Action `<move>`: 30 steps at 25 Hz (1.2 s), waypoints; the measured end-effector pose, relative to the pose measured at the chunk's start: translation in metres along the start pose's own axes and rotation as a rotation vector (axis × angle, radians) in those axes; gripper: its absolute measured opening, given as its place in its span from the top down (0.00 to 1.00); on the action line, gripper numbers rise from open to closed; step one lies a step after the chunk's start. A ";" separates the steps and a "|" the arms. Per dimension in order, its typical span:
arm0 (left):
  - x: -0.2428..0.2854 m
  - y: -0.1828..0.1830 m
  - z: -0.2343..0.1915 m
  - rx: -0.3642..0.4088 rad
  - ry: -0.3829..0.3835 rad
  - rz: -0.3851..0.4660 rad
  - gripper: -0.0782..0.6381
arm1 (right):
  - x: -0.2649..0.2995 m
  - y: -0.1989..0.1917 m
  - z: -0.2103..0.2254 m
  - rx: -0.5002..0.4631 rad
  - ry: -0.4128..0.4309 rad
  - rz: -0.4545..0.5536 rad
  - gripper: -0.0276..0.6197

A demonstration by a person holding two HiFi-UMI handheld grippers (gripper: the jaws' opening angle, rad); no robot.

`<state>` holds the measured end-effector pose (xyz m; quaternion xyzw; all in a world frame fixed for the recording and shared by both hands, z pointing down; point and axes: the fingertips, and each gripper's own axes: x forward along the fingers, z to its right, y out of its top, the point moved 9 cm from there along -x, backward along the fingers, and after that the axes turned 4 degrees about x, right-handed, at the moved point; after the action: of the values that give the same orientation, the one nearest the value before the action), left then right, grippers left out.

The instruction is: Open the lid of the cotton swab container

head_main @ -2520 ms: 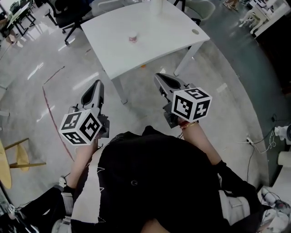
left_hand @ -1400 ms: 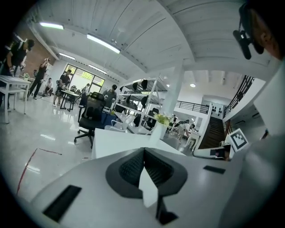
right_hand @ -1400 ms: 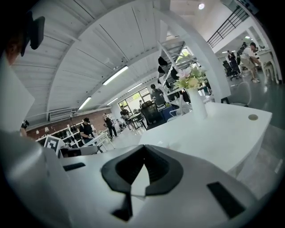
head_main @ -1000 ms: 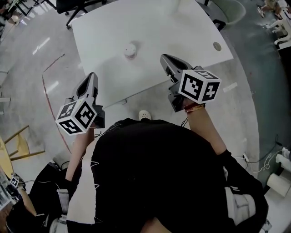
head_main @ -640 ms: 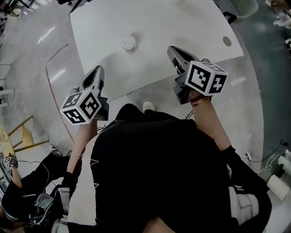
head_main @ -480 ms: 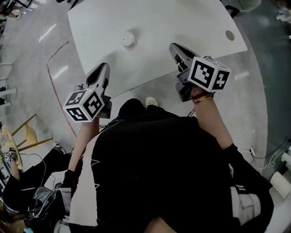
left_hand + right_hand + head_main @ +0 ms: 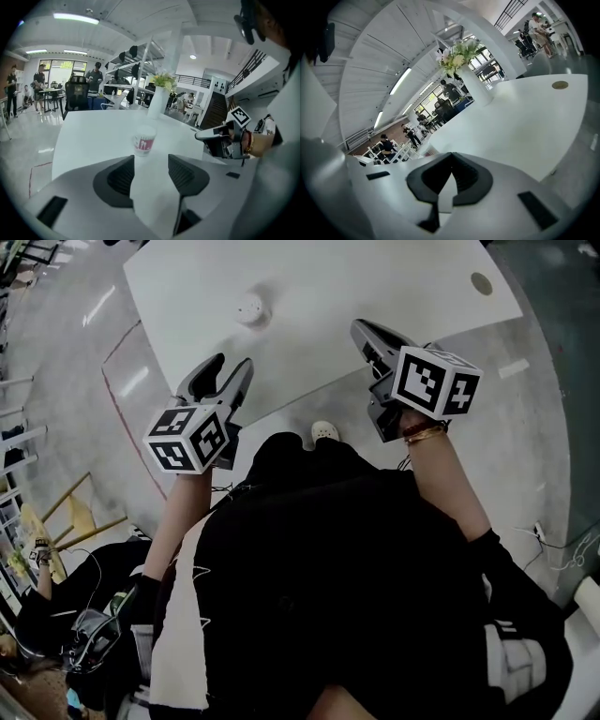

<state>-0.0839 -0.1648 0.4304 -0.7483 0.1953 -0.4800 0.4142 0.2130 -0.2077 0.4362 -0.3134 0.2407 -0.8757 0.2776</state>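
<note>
Your left gripper (image 7: 151, 163) has just been opening its jaws. They now stand wide with nothing between them. Your right gripper (image 7: 451, 158) is pinched fully together, and it's empty too. The small round white cotton swab container with the red label (image 7: 144, 140) sits upright on the white table (image 7: 375, 282), dead ahead of the left jaws but well apart, lid apparently on. I'd bring the left in low around the tub's body, below the lid, so the right can work the lid's edge. Count-wise: two grippers, one container, one table, one white vase of flowers (image 7: 157, 101).
</note>
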 end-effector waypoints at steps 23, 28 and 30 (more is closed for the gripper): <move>0.051 0.025 -0.002 0.069 0.022 -0.047 0.48 | 0.001 0.003 0.013 0.047 0.000 -0.009 0.95; 0.061 0.029 -0.007 0.074 0.025 -0.049 0.48 | 0.003 0.005 0.013 0.041 -0.009 -0.012 0.95; 0.065 0.031 -0.007 0.081 0.023 -0.056 0.48 | 0.002 0.009 0.015 0.045 -0.017 -0.007 0.95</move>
<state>-0.0566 -0.2303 0.4431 -0.7305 0.1595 -0.5077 0.4280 0.2250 -0.2191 0.4422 -0.3154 0.2176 -0.8791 0.2836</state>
